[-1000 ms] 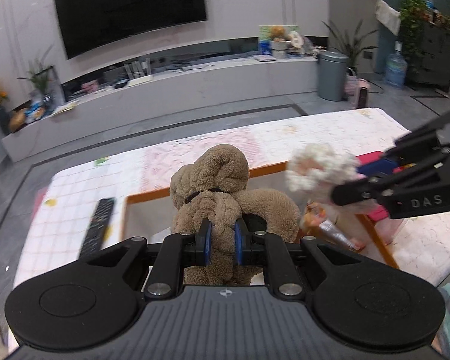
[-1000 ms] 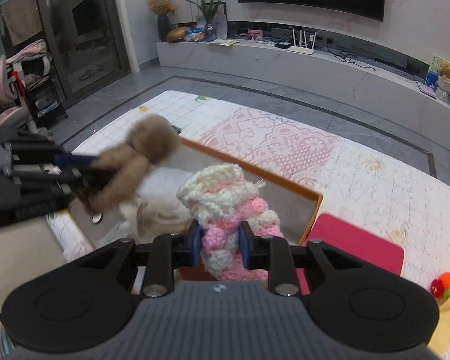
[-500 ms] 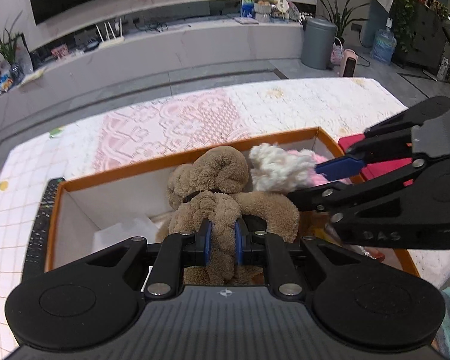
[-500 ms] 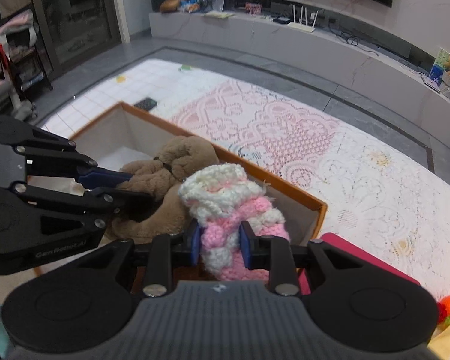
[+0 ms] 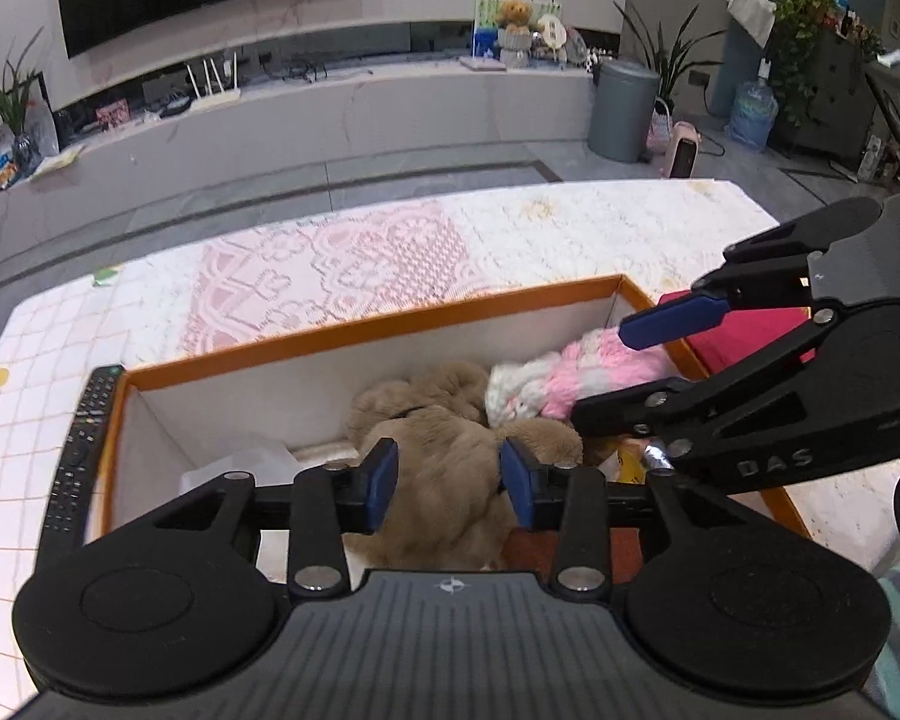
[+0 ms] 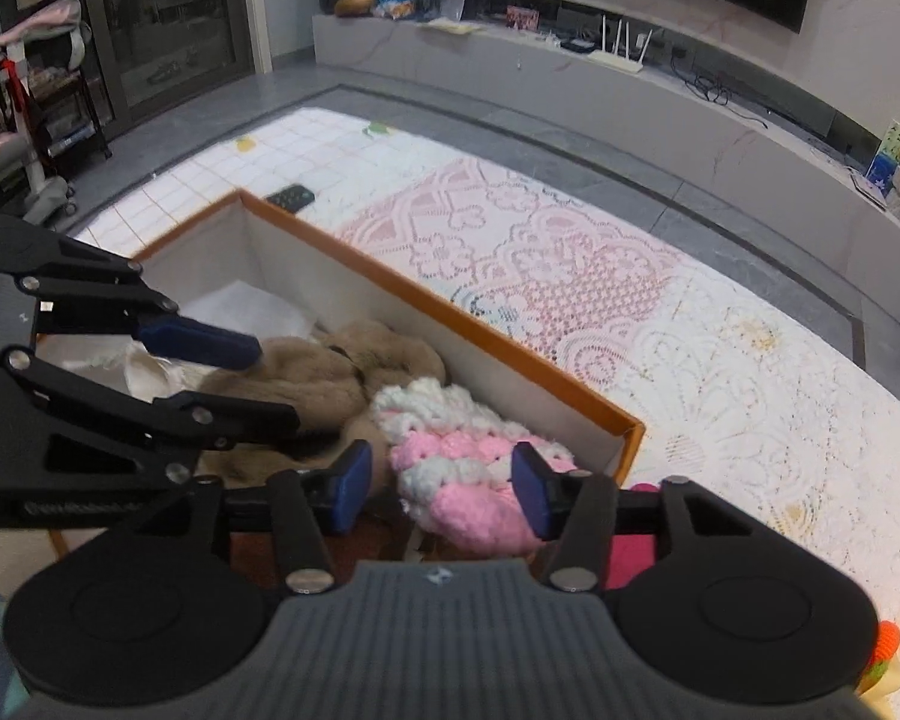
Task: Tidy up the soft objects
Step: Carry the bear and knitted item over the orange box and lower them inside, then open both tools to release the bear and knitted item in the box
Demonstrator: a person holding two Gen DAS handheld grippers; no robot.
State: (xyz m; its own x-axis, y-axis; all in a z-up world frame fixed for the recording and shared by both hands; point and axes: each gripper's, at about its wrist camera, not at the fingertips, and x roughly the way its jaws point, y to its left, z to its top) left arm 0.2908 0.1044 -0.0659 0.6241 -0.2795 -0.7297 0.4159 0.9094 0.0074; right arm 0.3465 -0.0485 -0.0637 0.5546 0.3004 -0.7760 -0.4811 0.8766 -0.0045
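A brown plush bear lies inside the orange-rimmed box. My left gripper is open, its blue pads either side of the bear's body. A pink and white knitted soft toy lies in the box to the right of the bear. My right gripper is open around it. In the left wrist view the knitted toy shows between the right gripper's fingers. In the right wrist view the bear and the box rim show, with the left gripper's fingers over the bear.
A black remote lies on the patterned cloth left of the box. A red pad lies right of the box. White paper lines the box's left end. An orange toy sits at the far right.
Both grippers lowered the toys into the box and opened. The bear and the knitted toy now lie loose inside the box.
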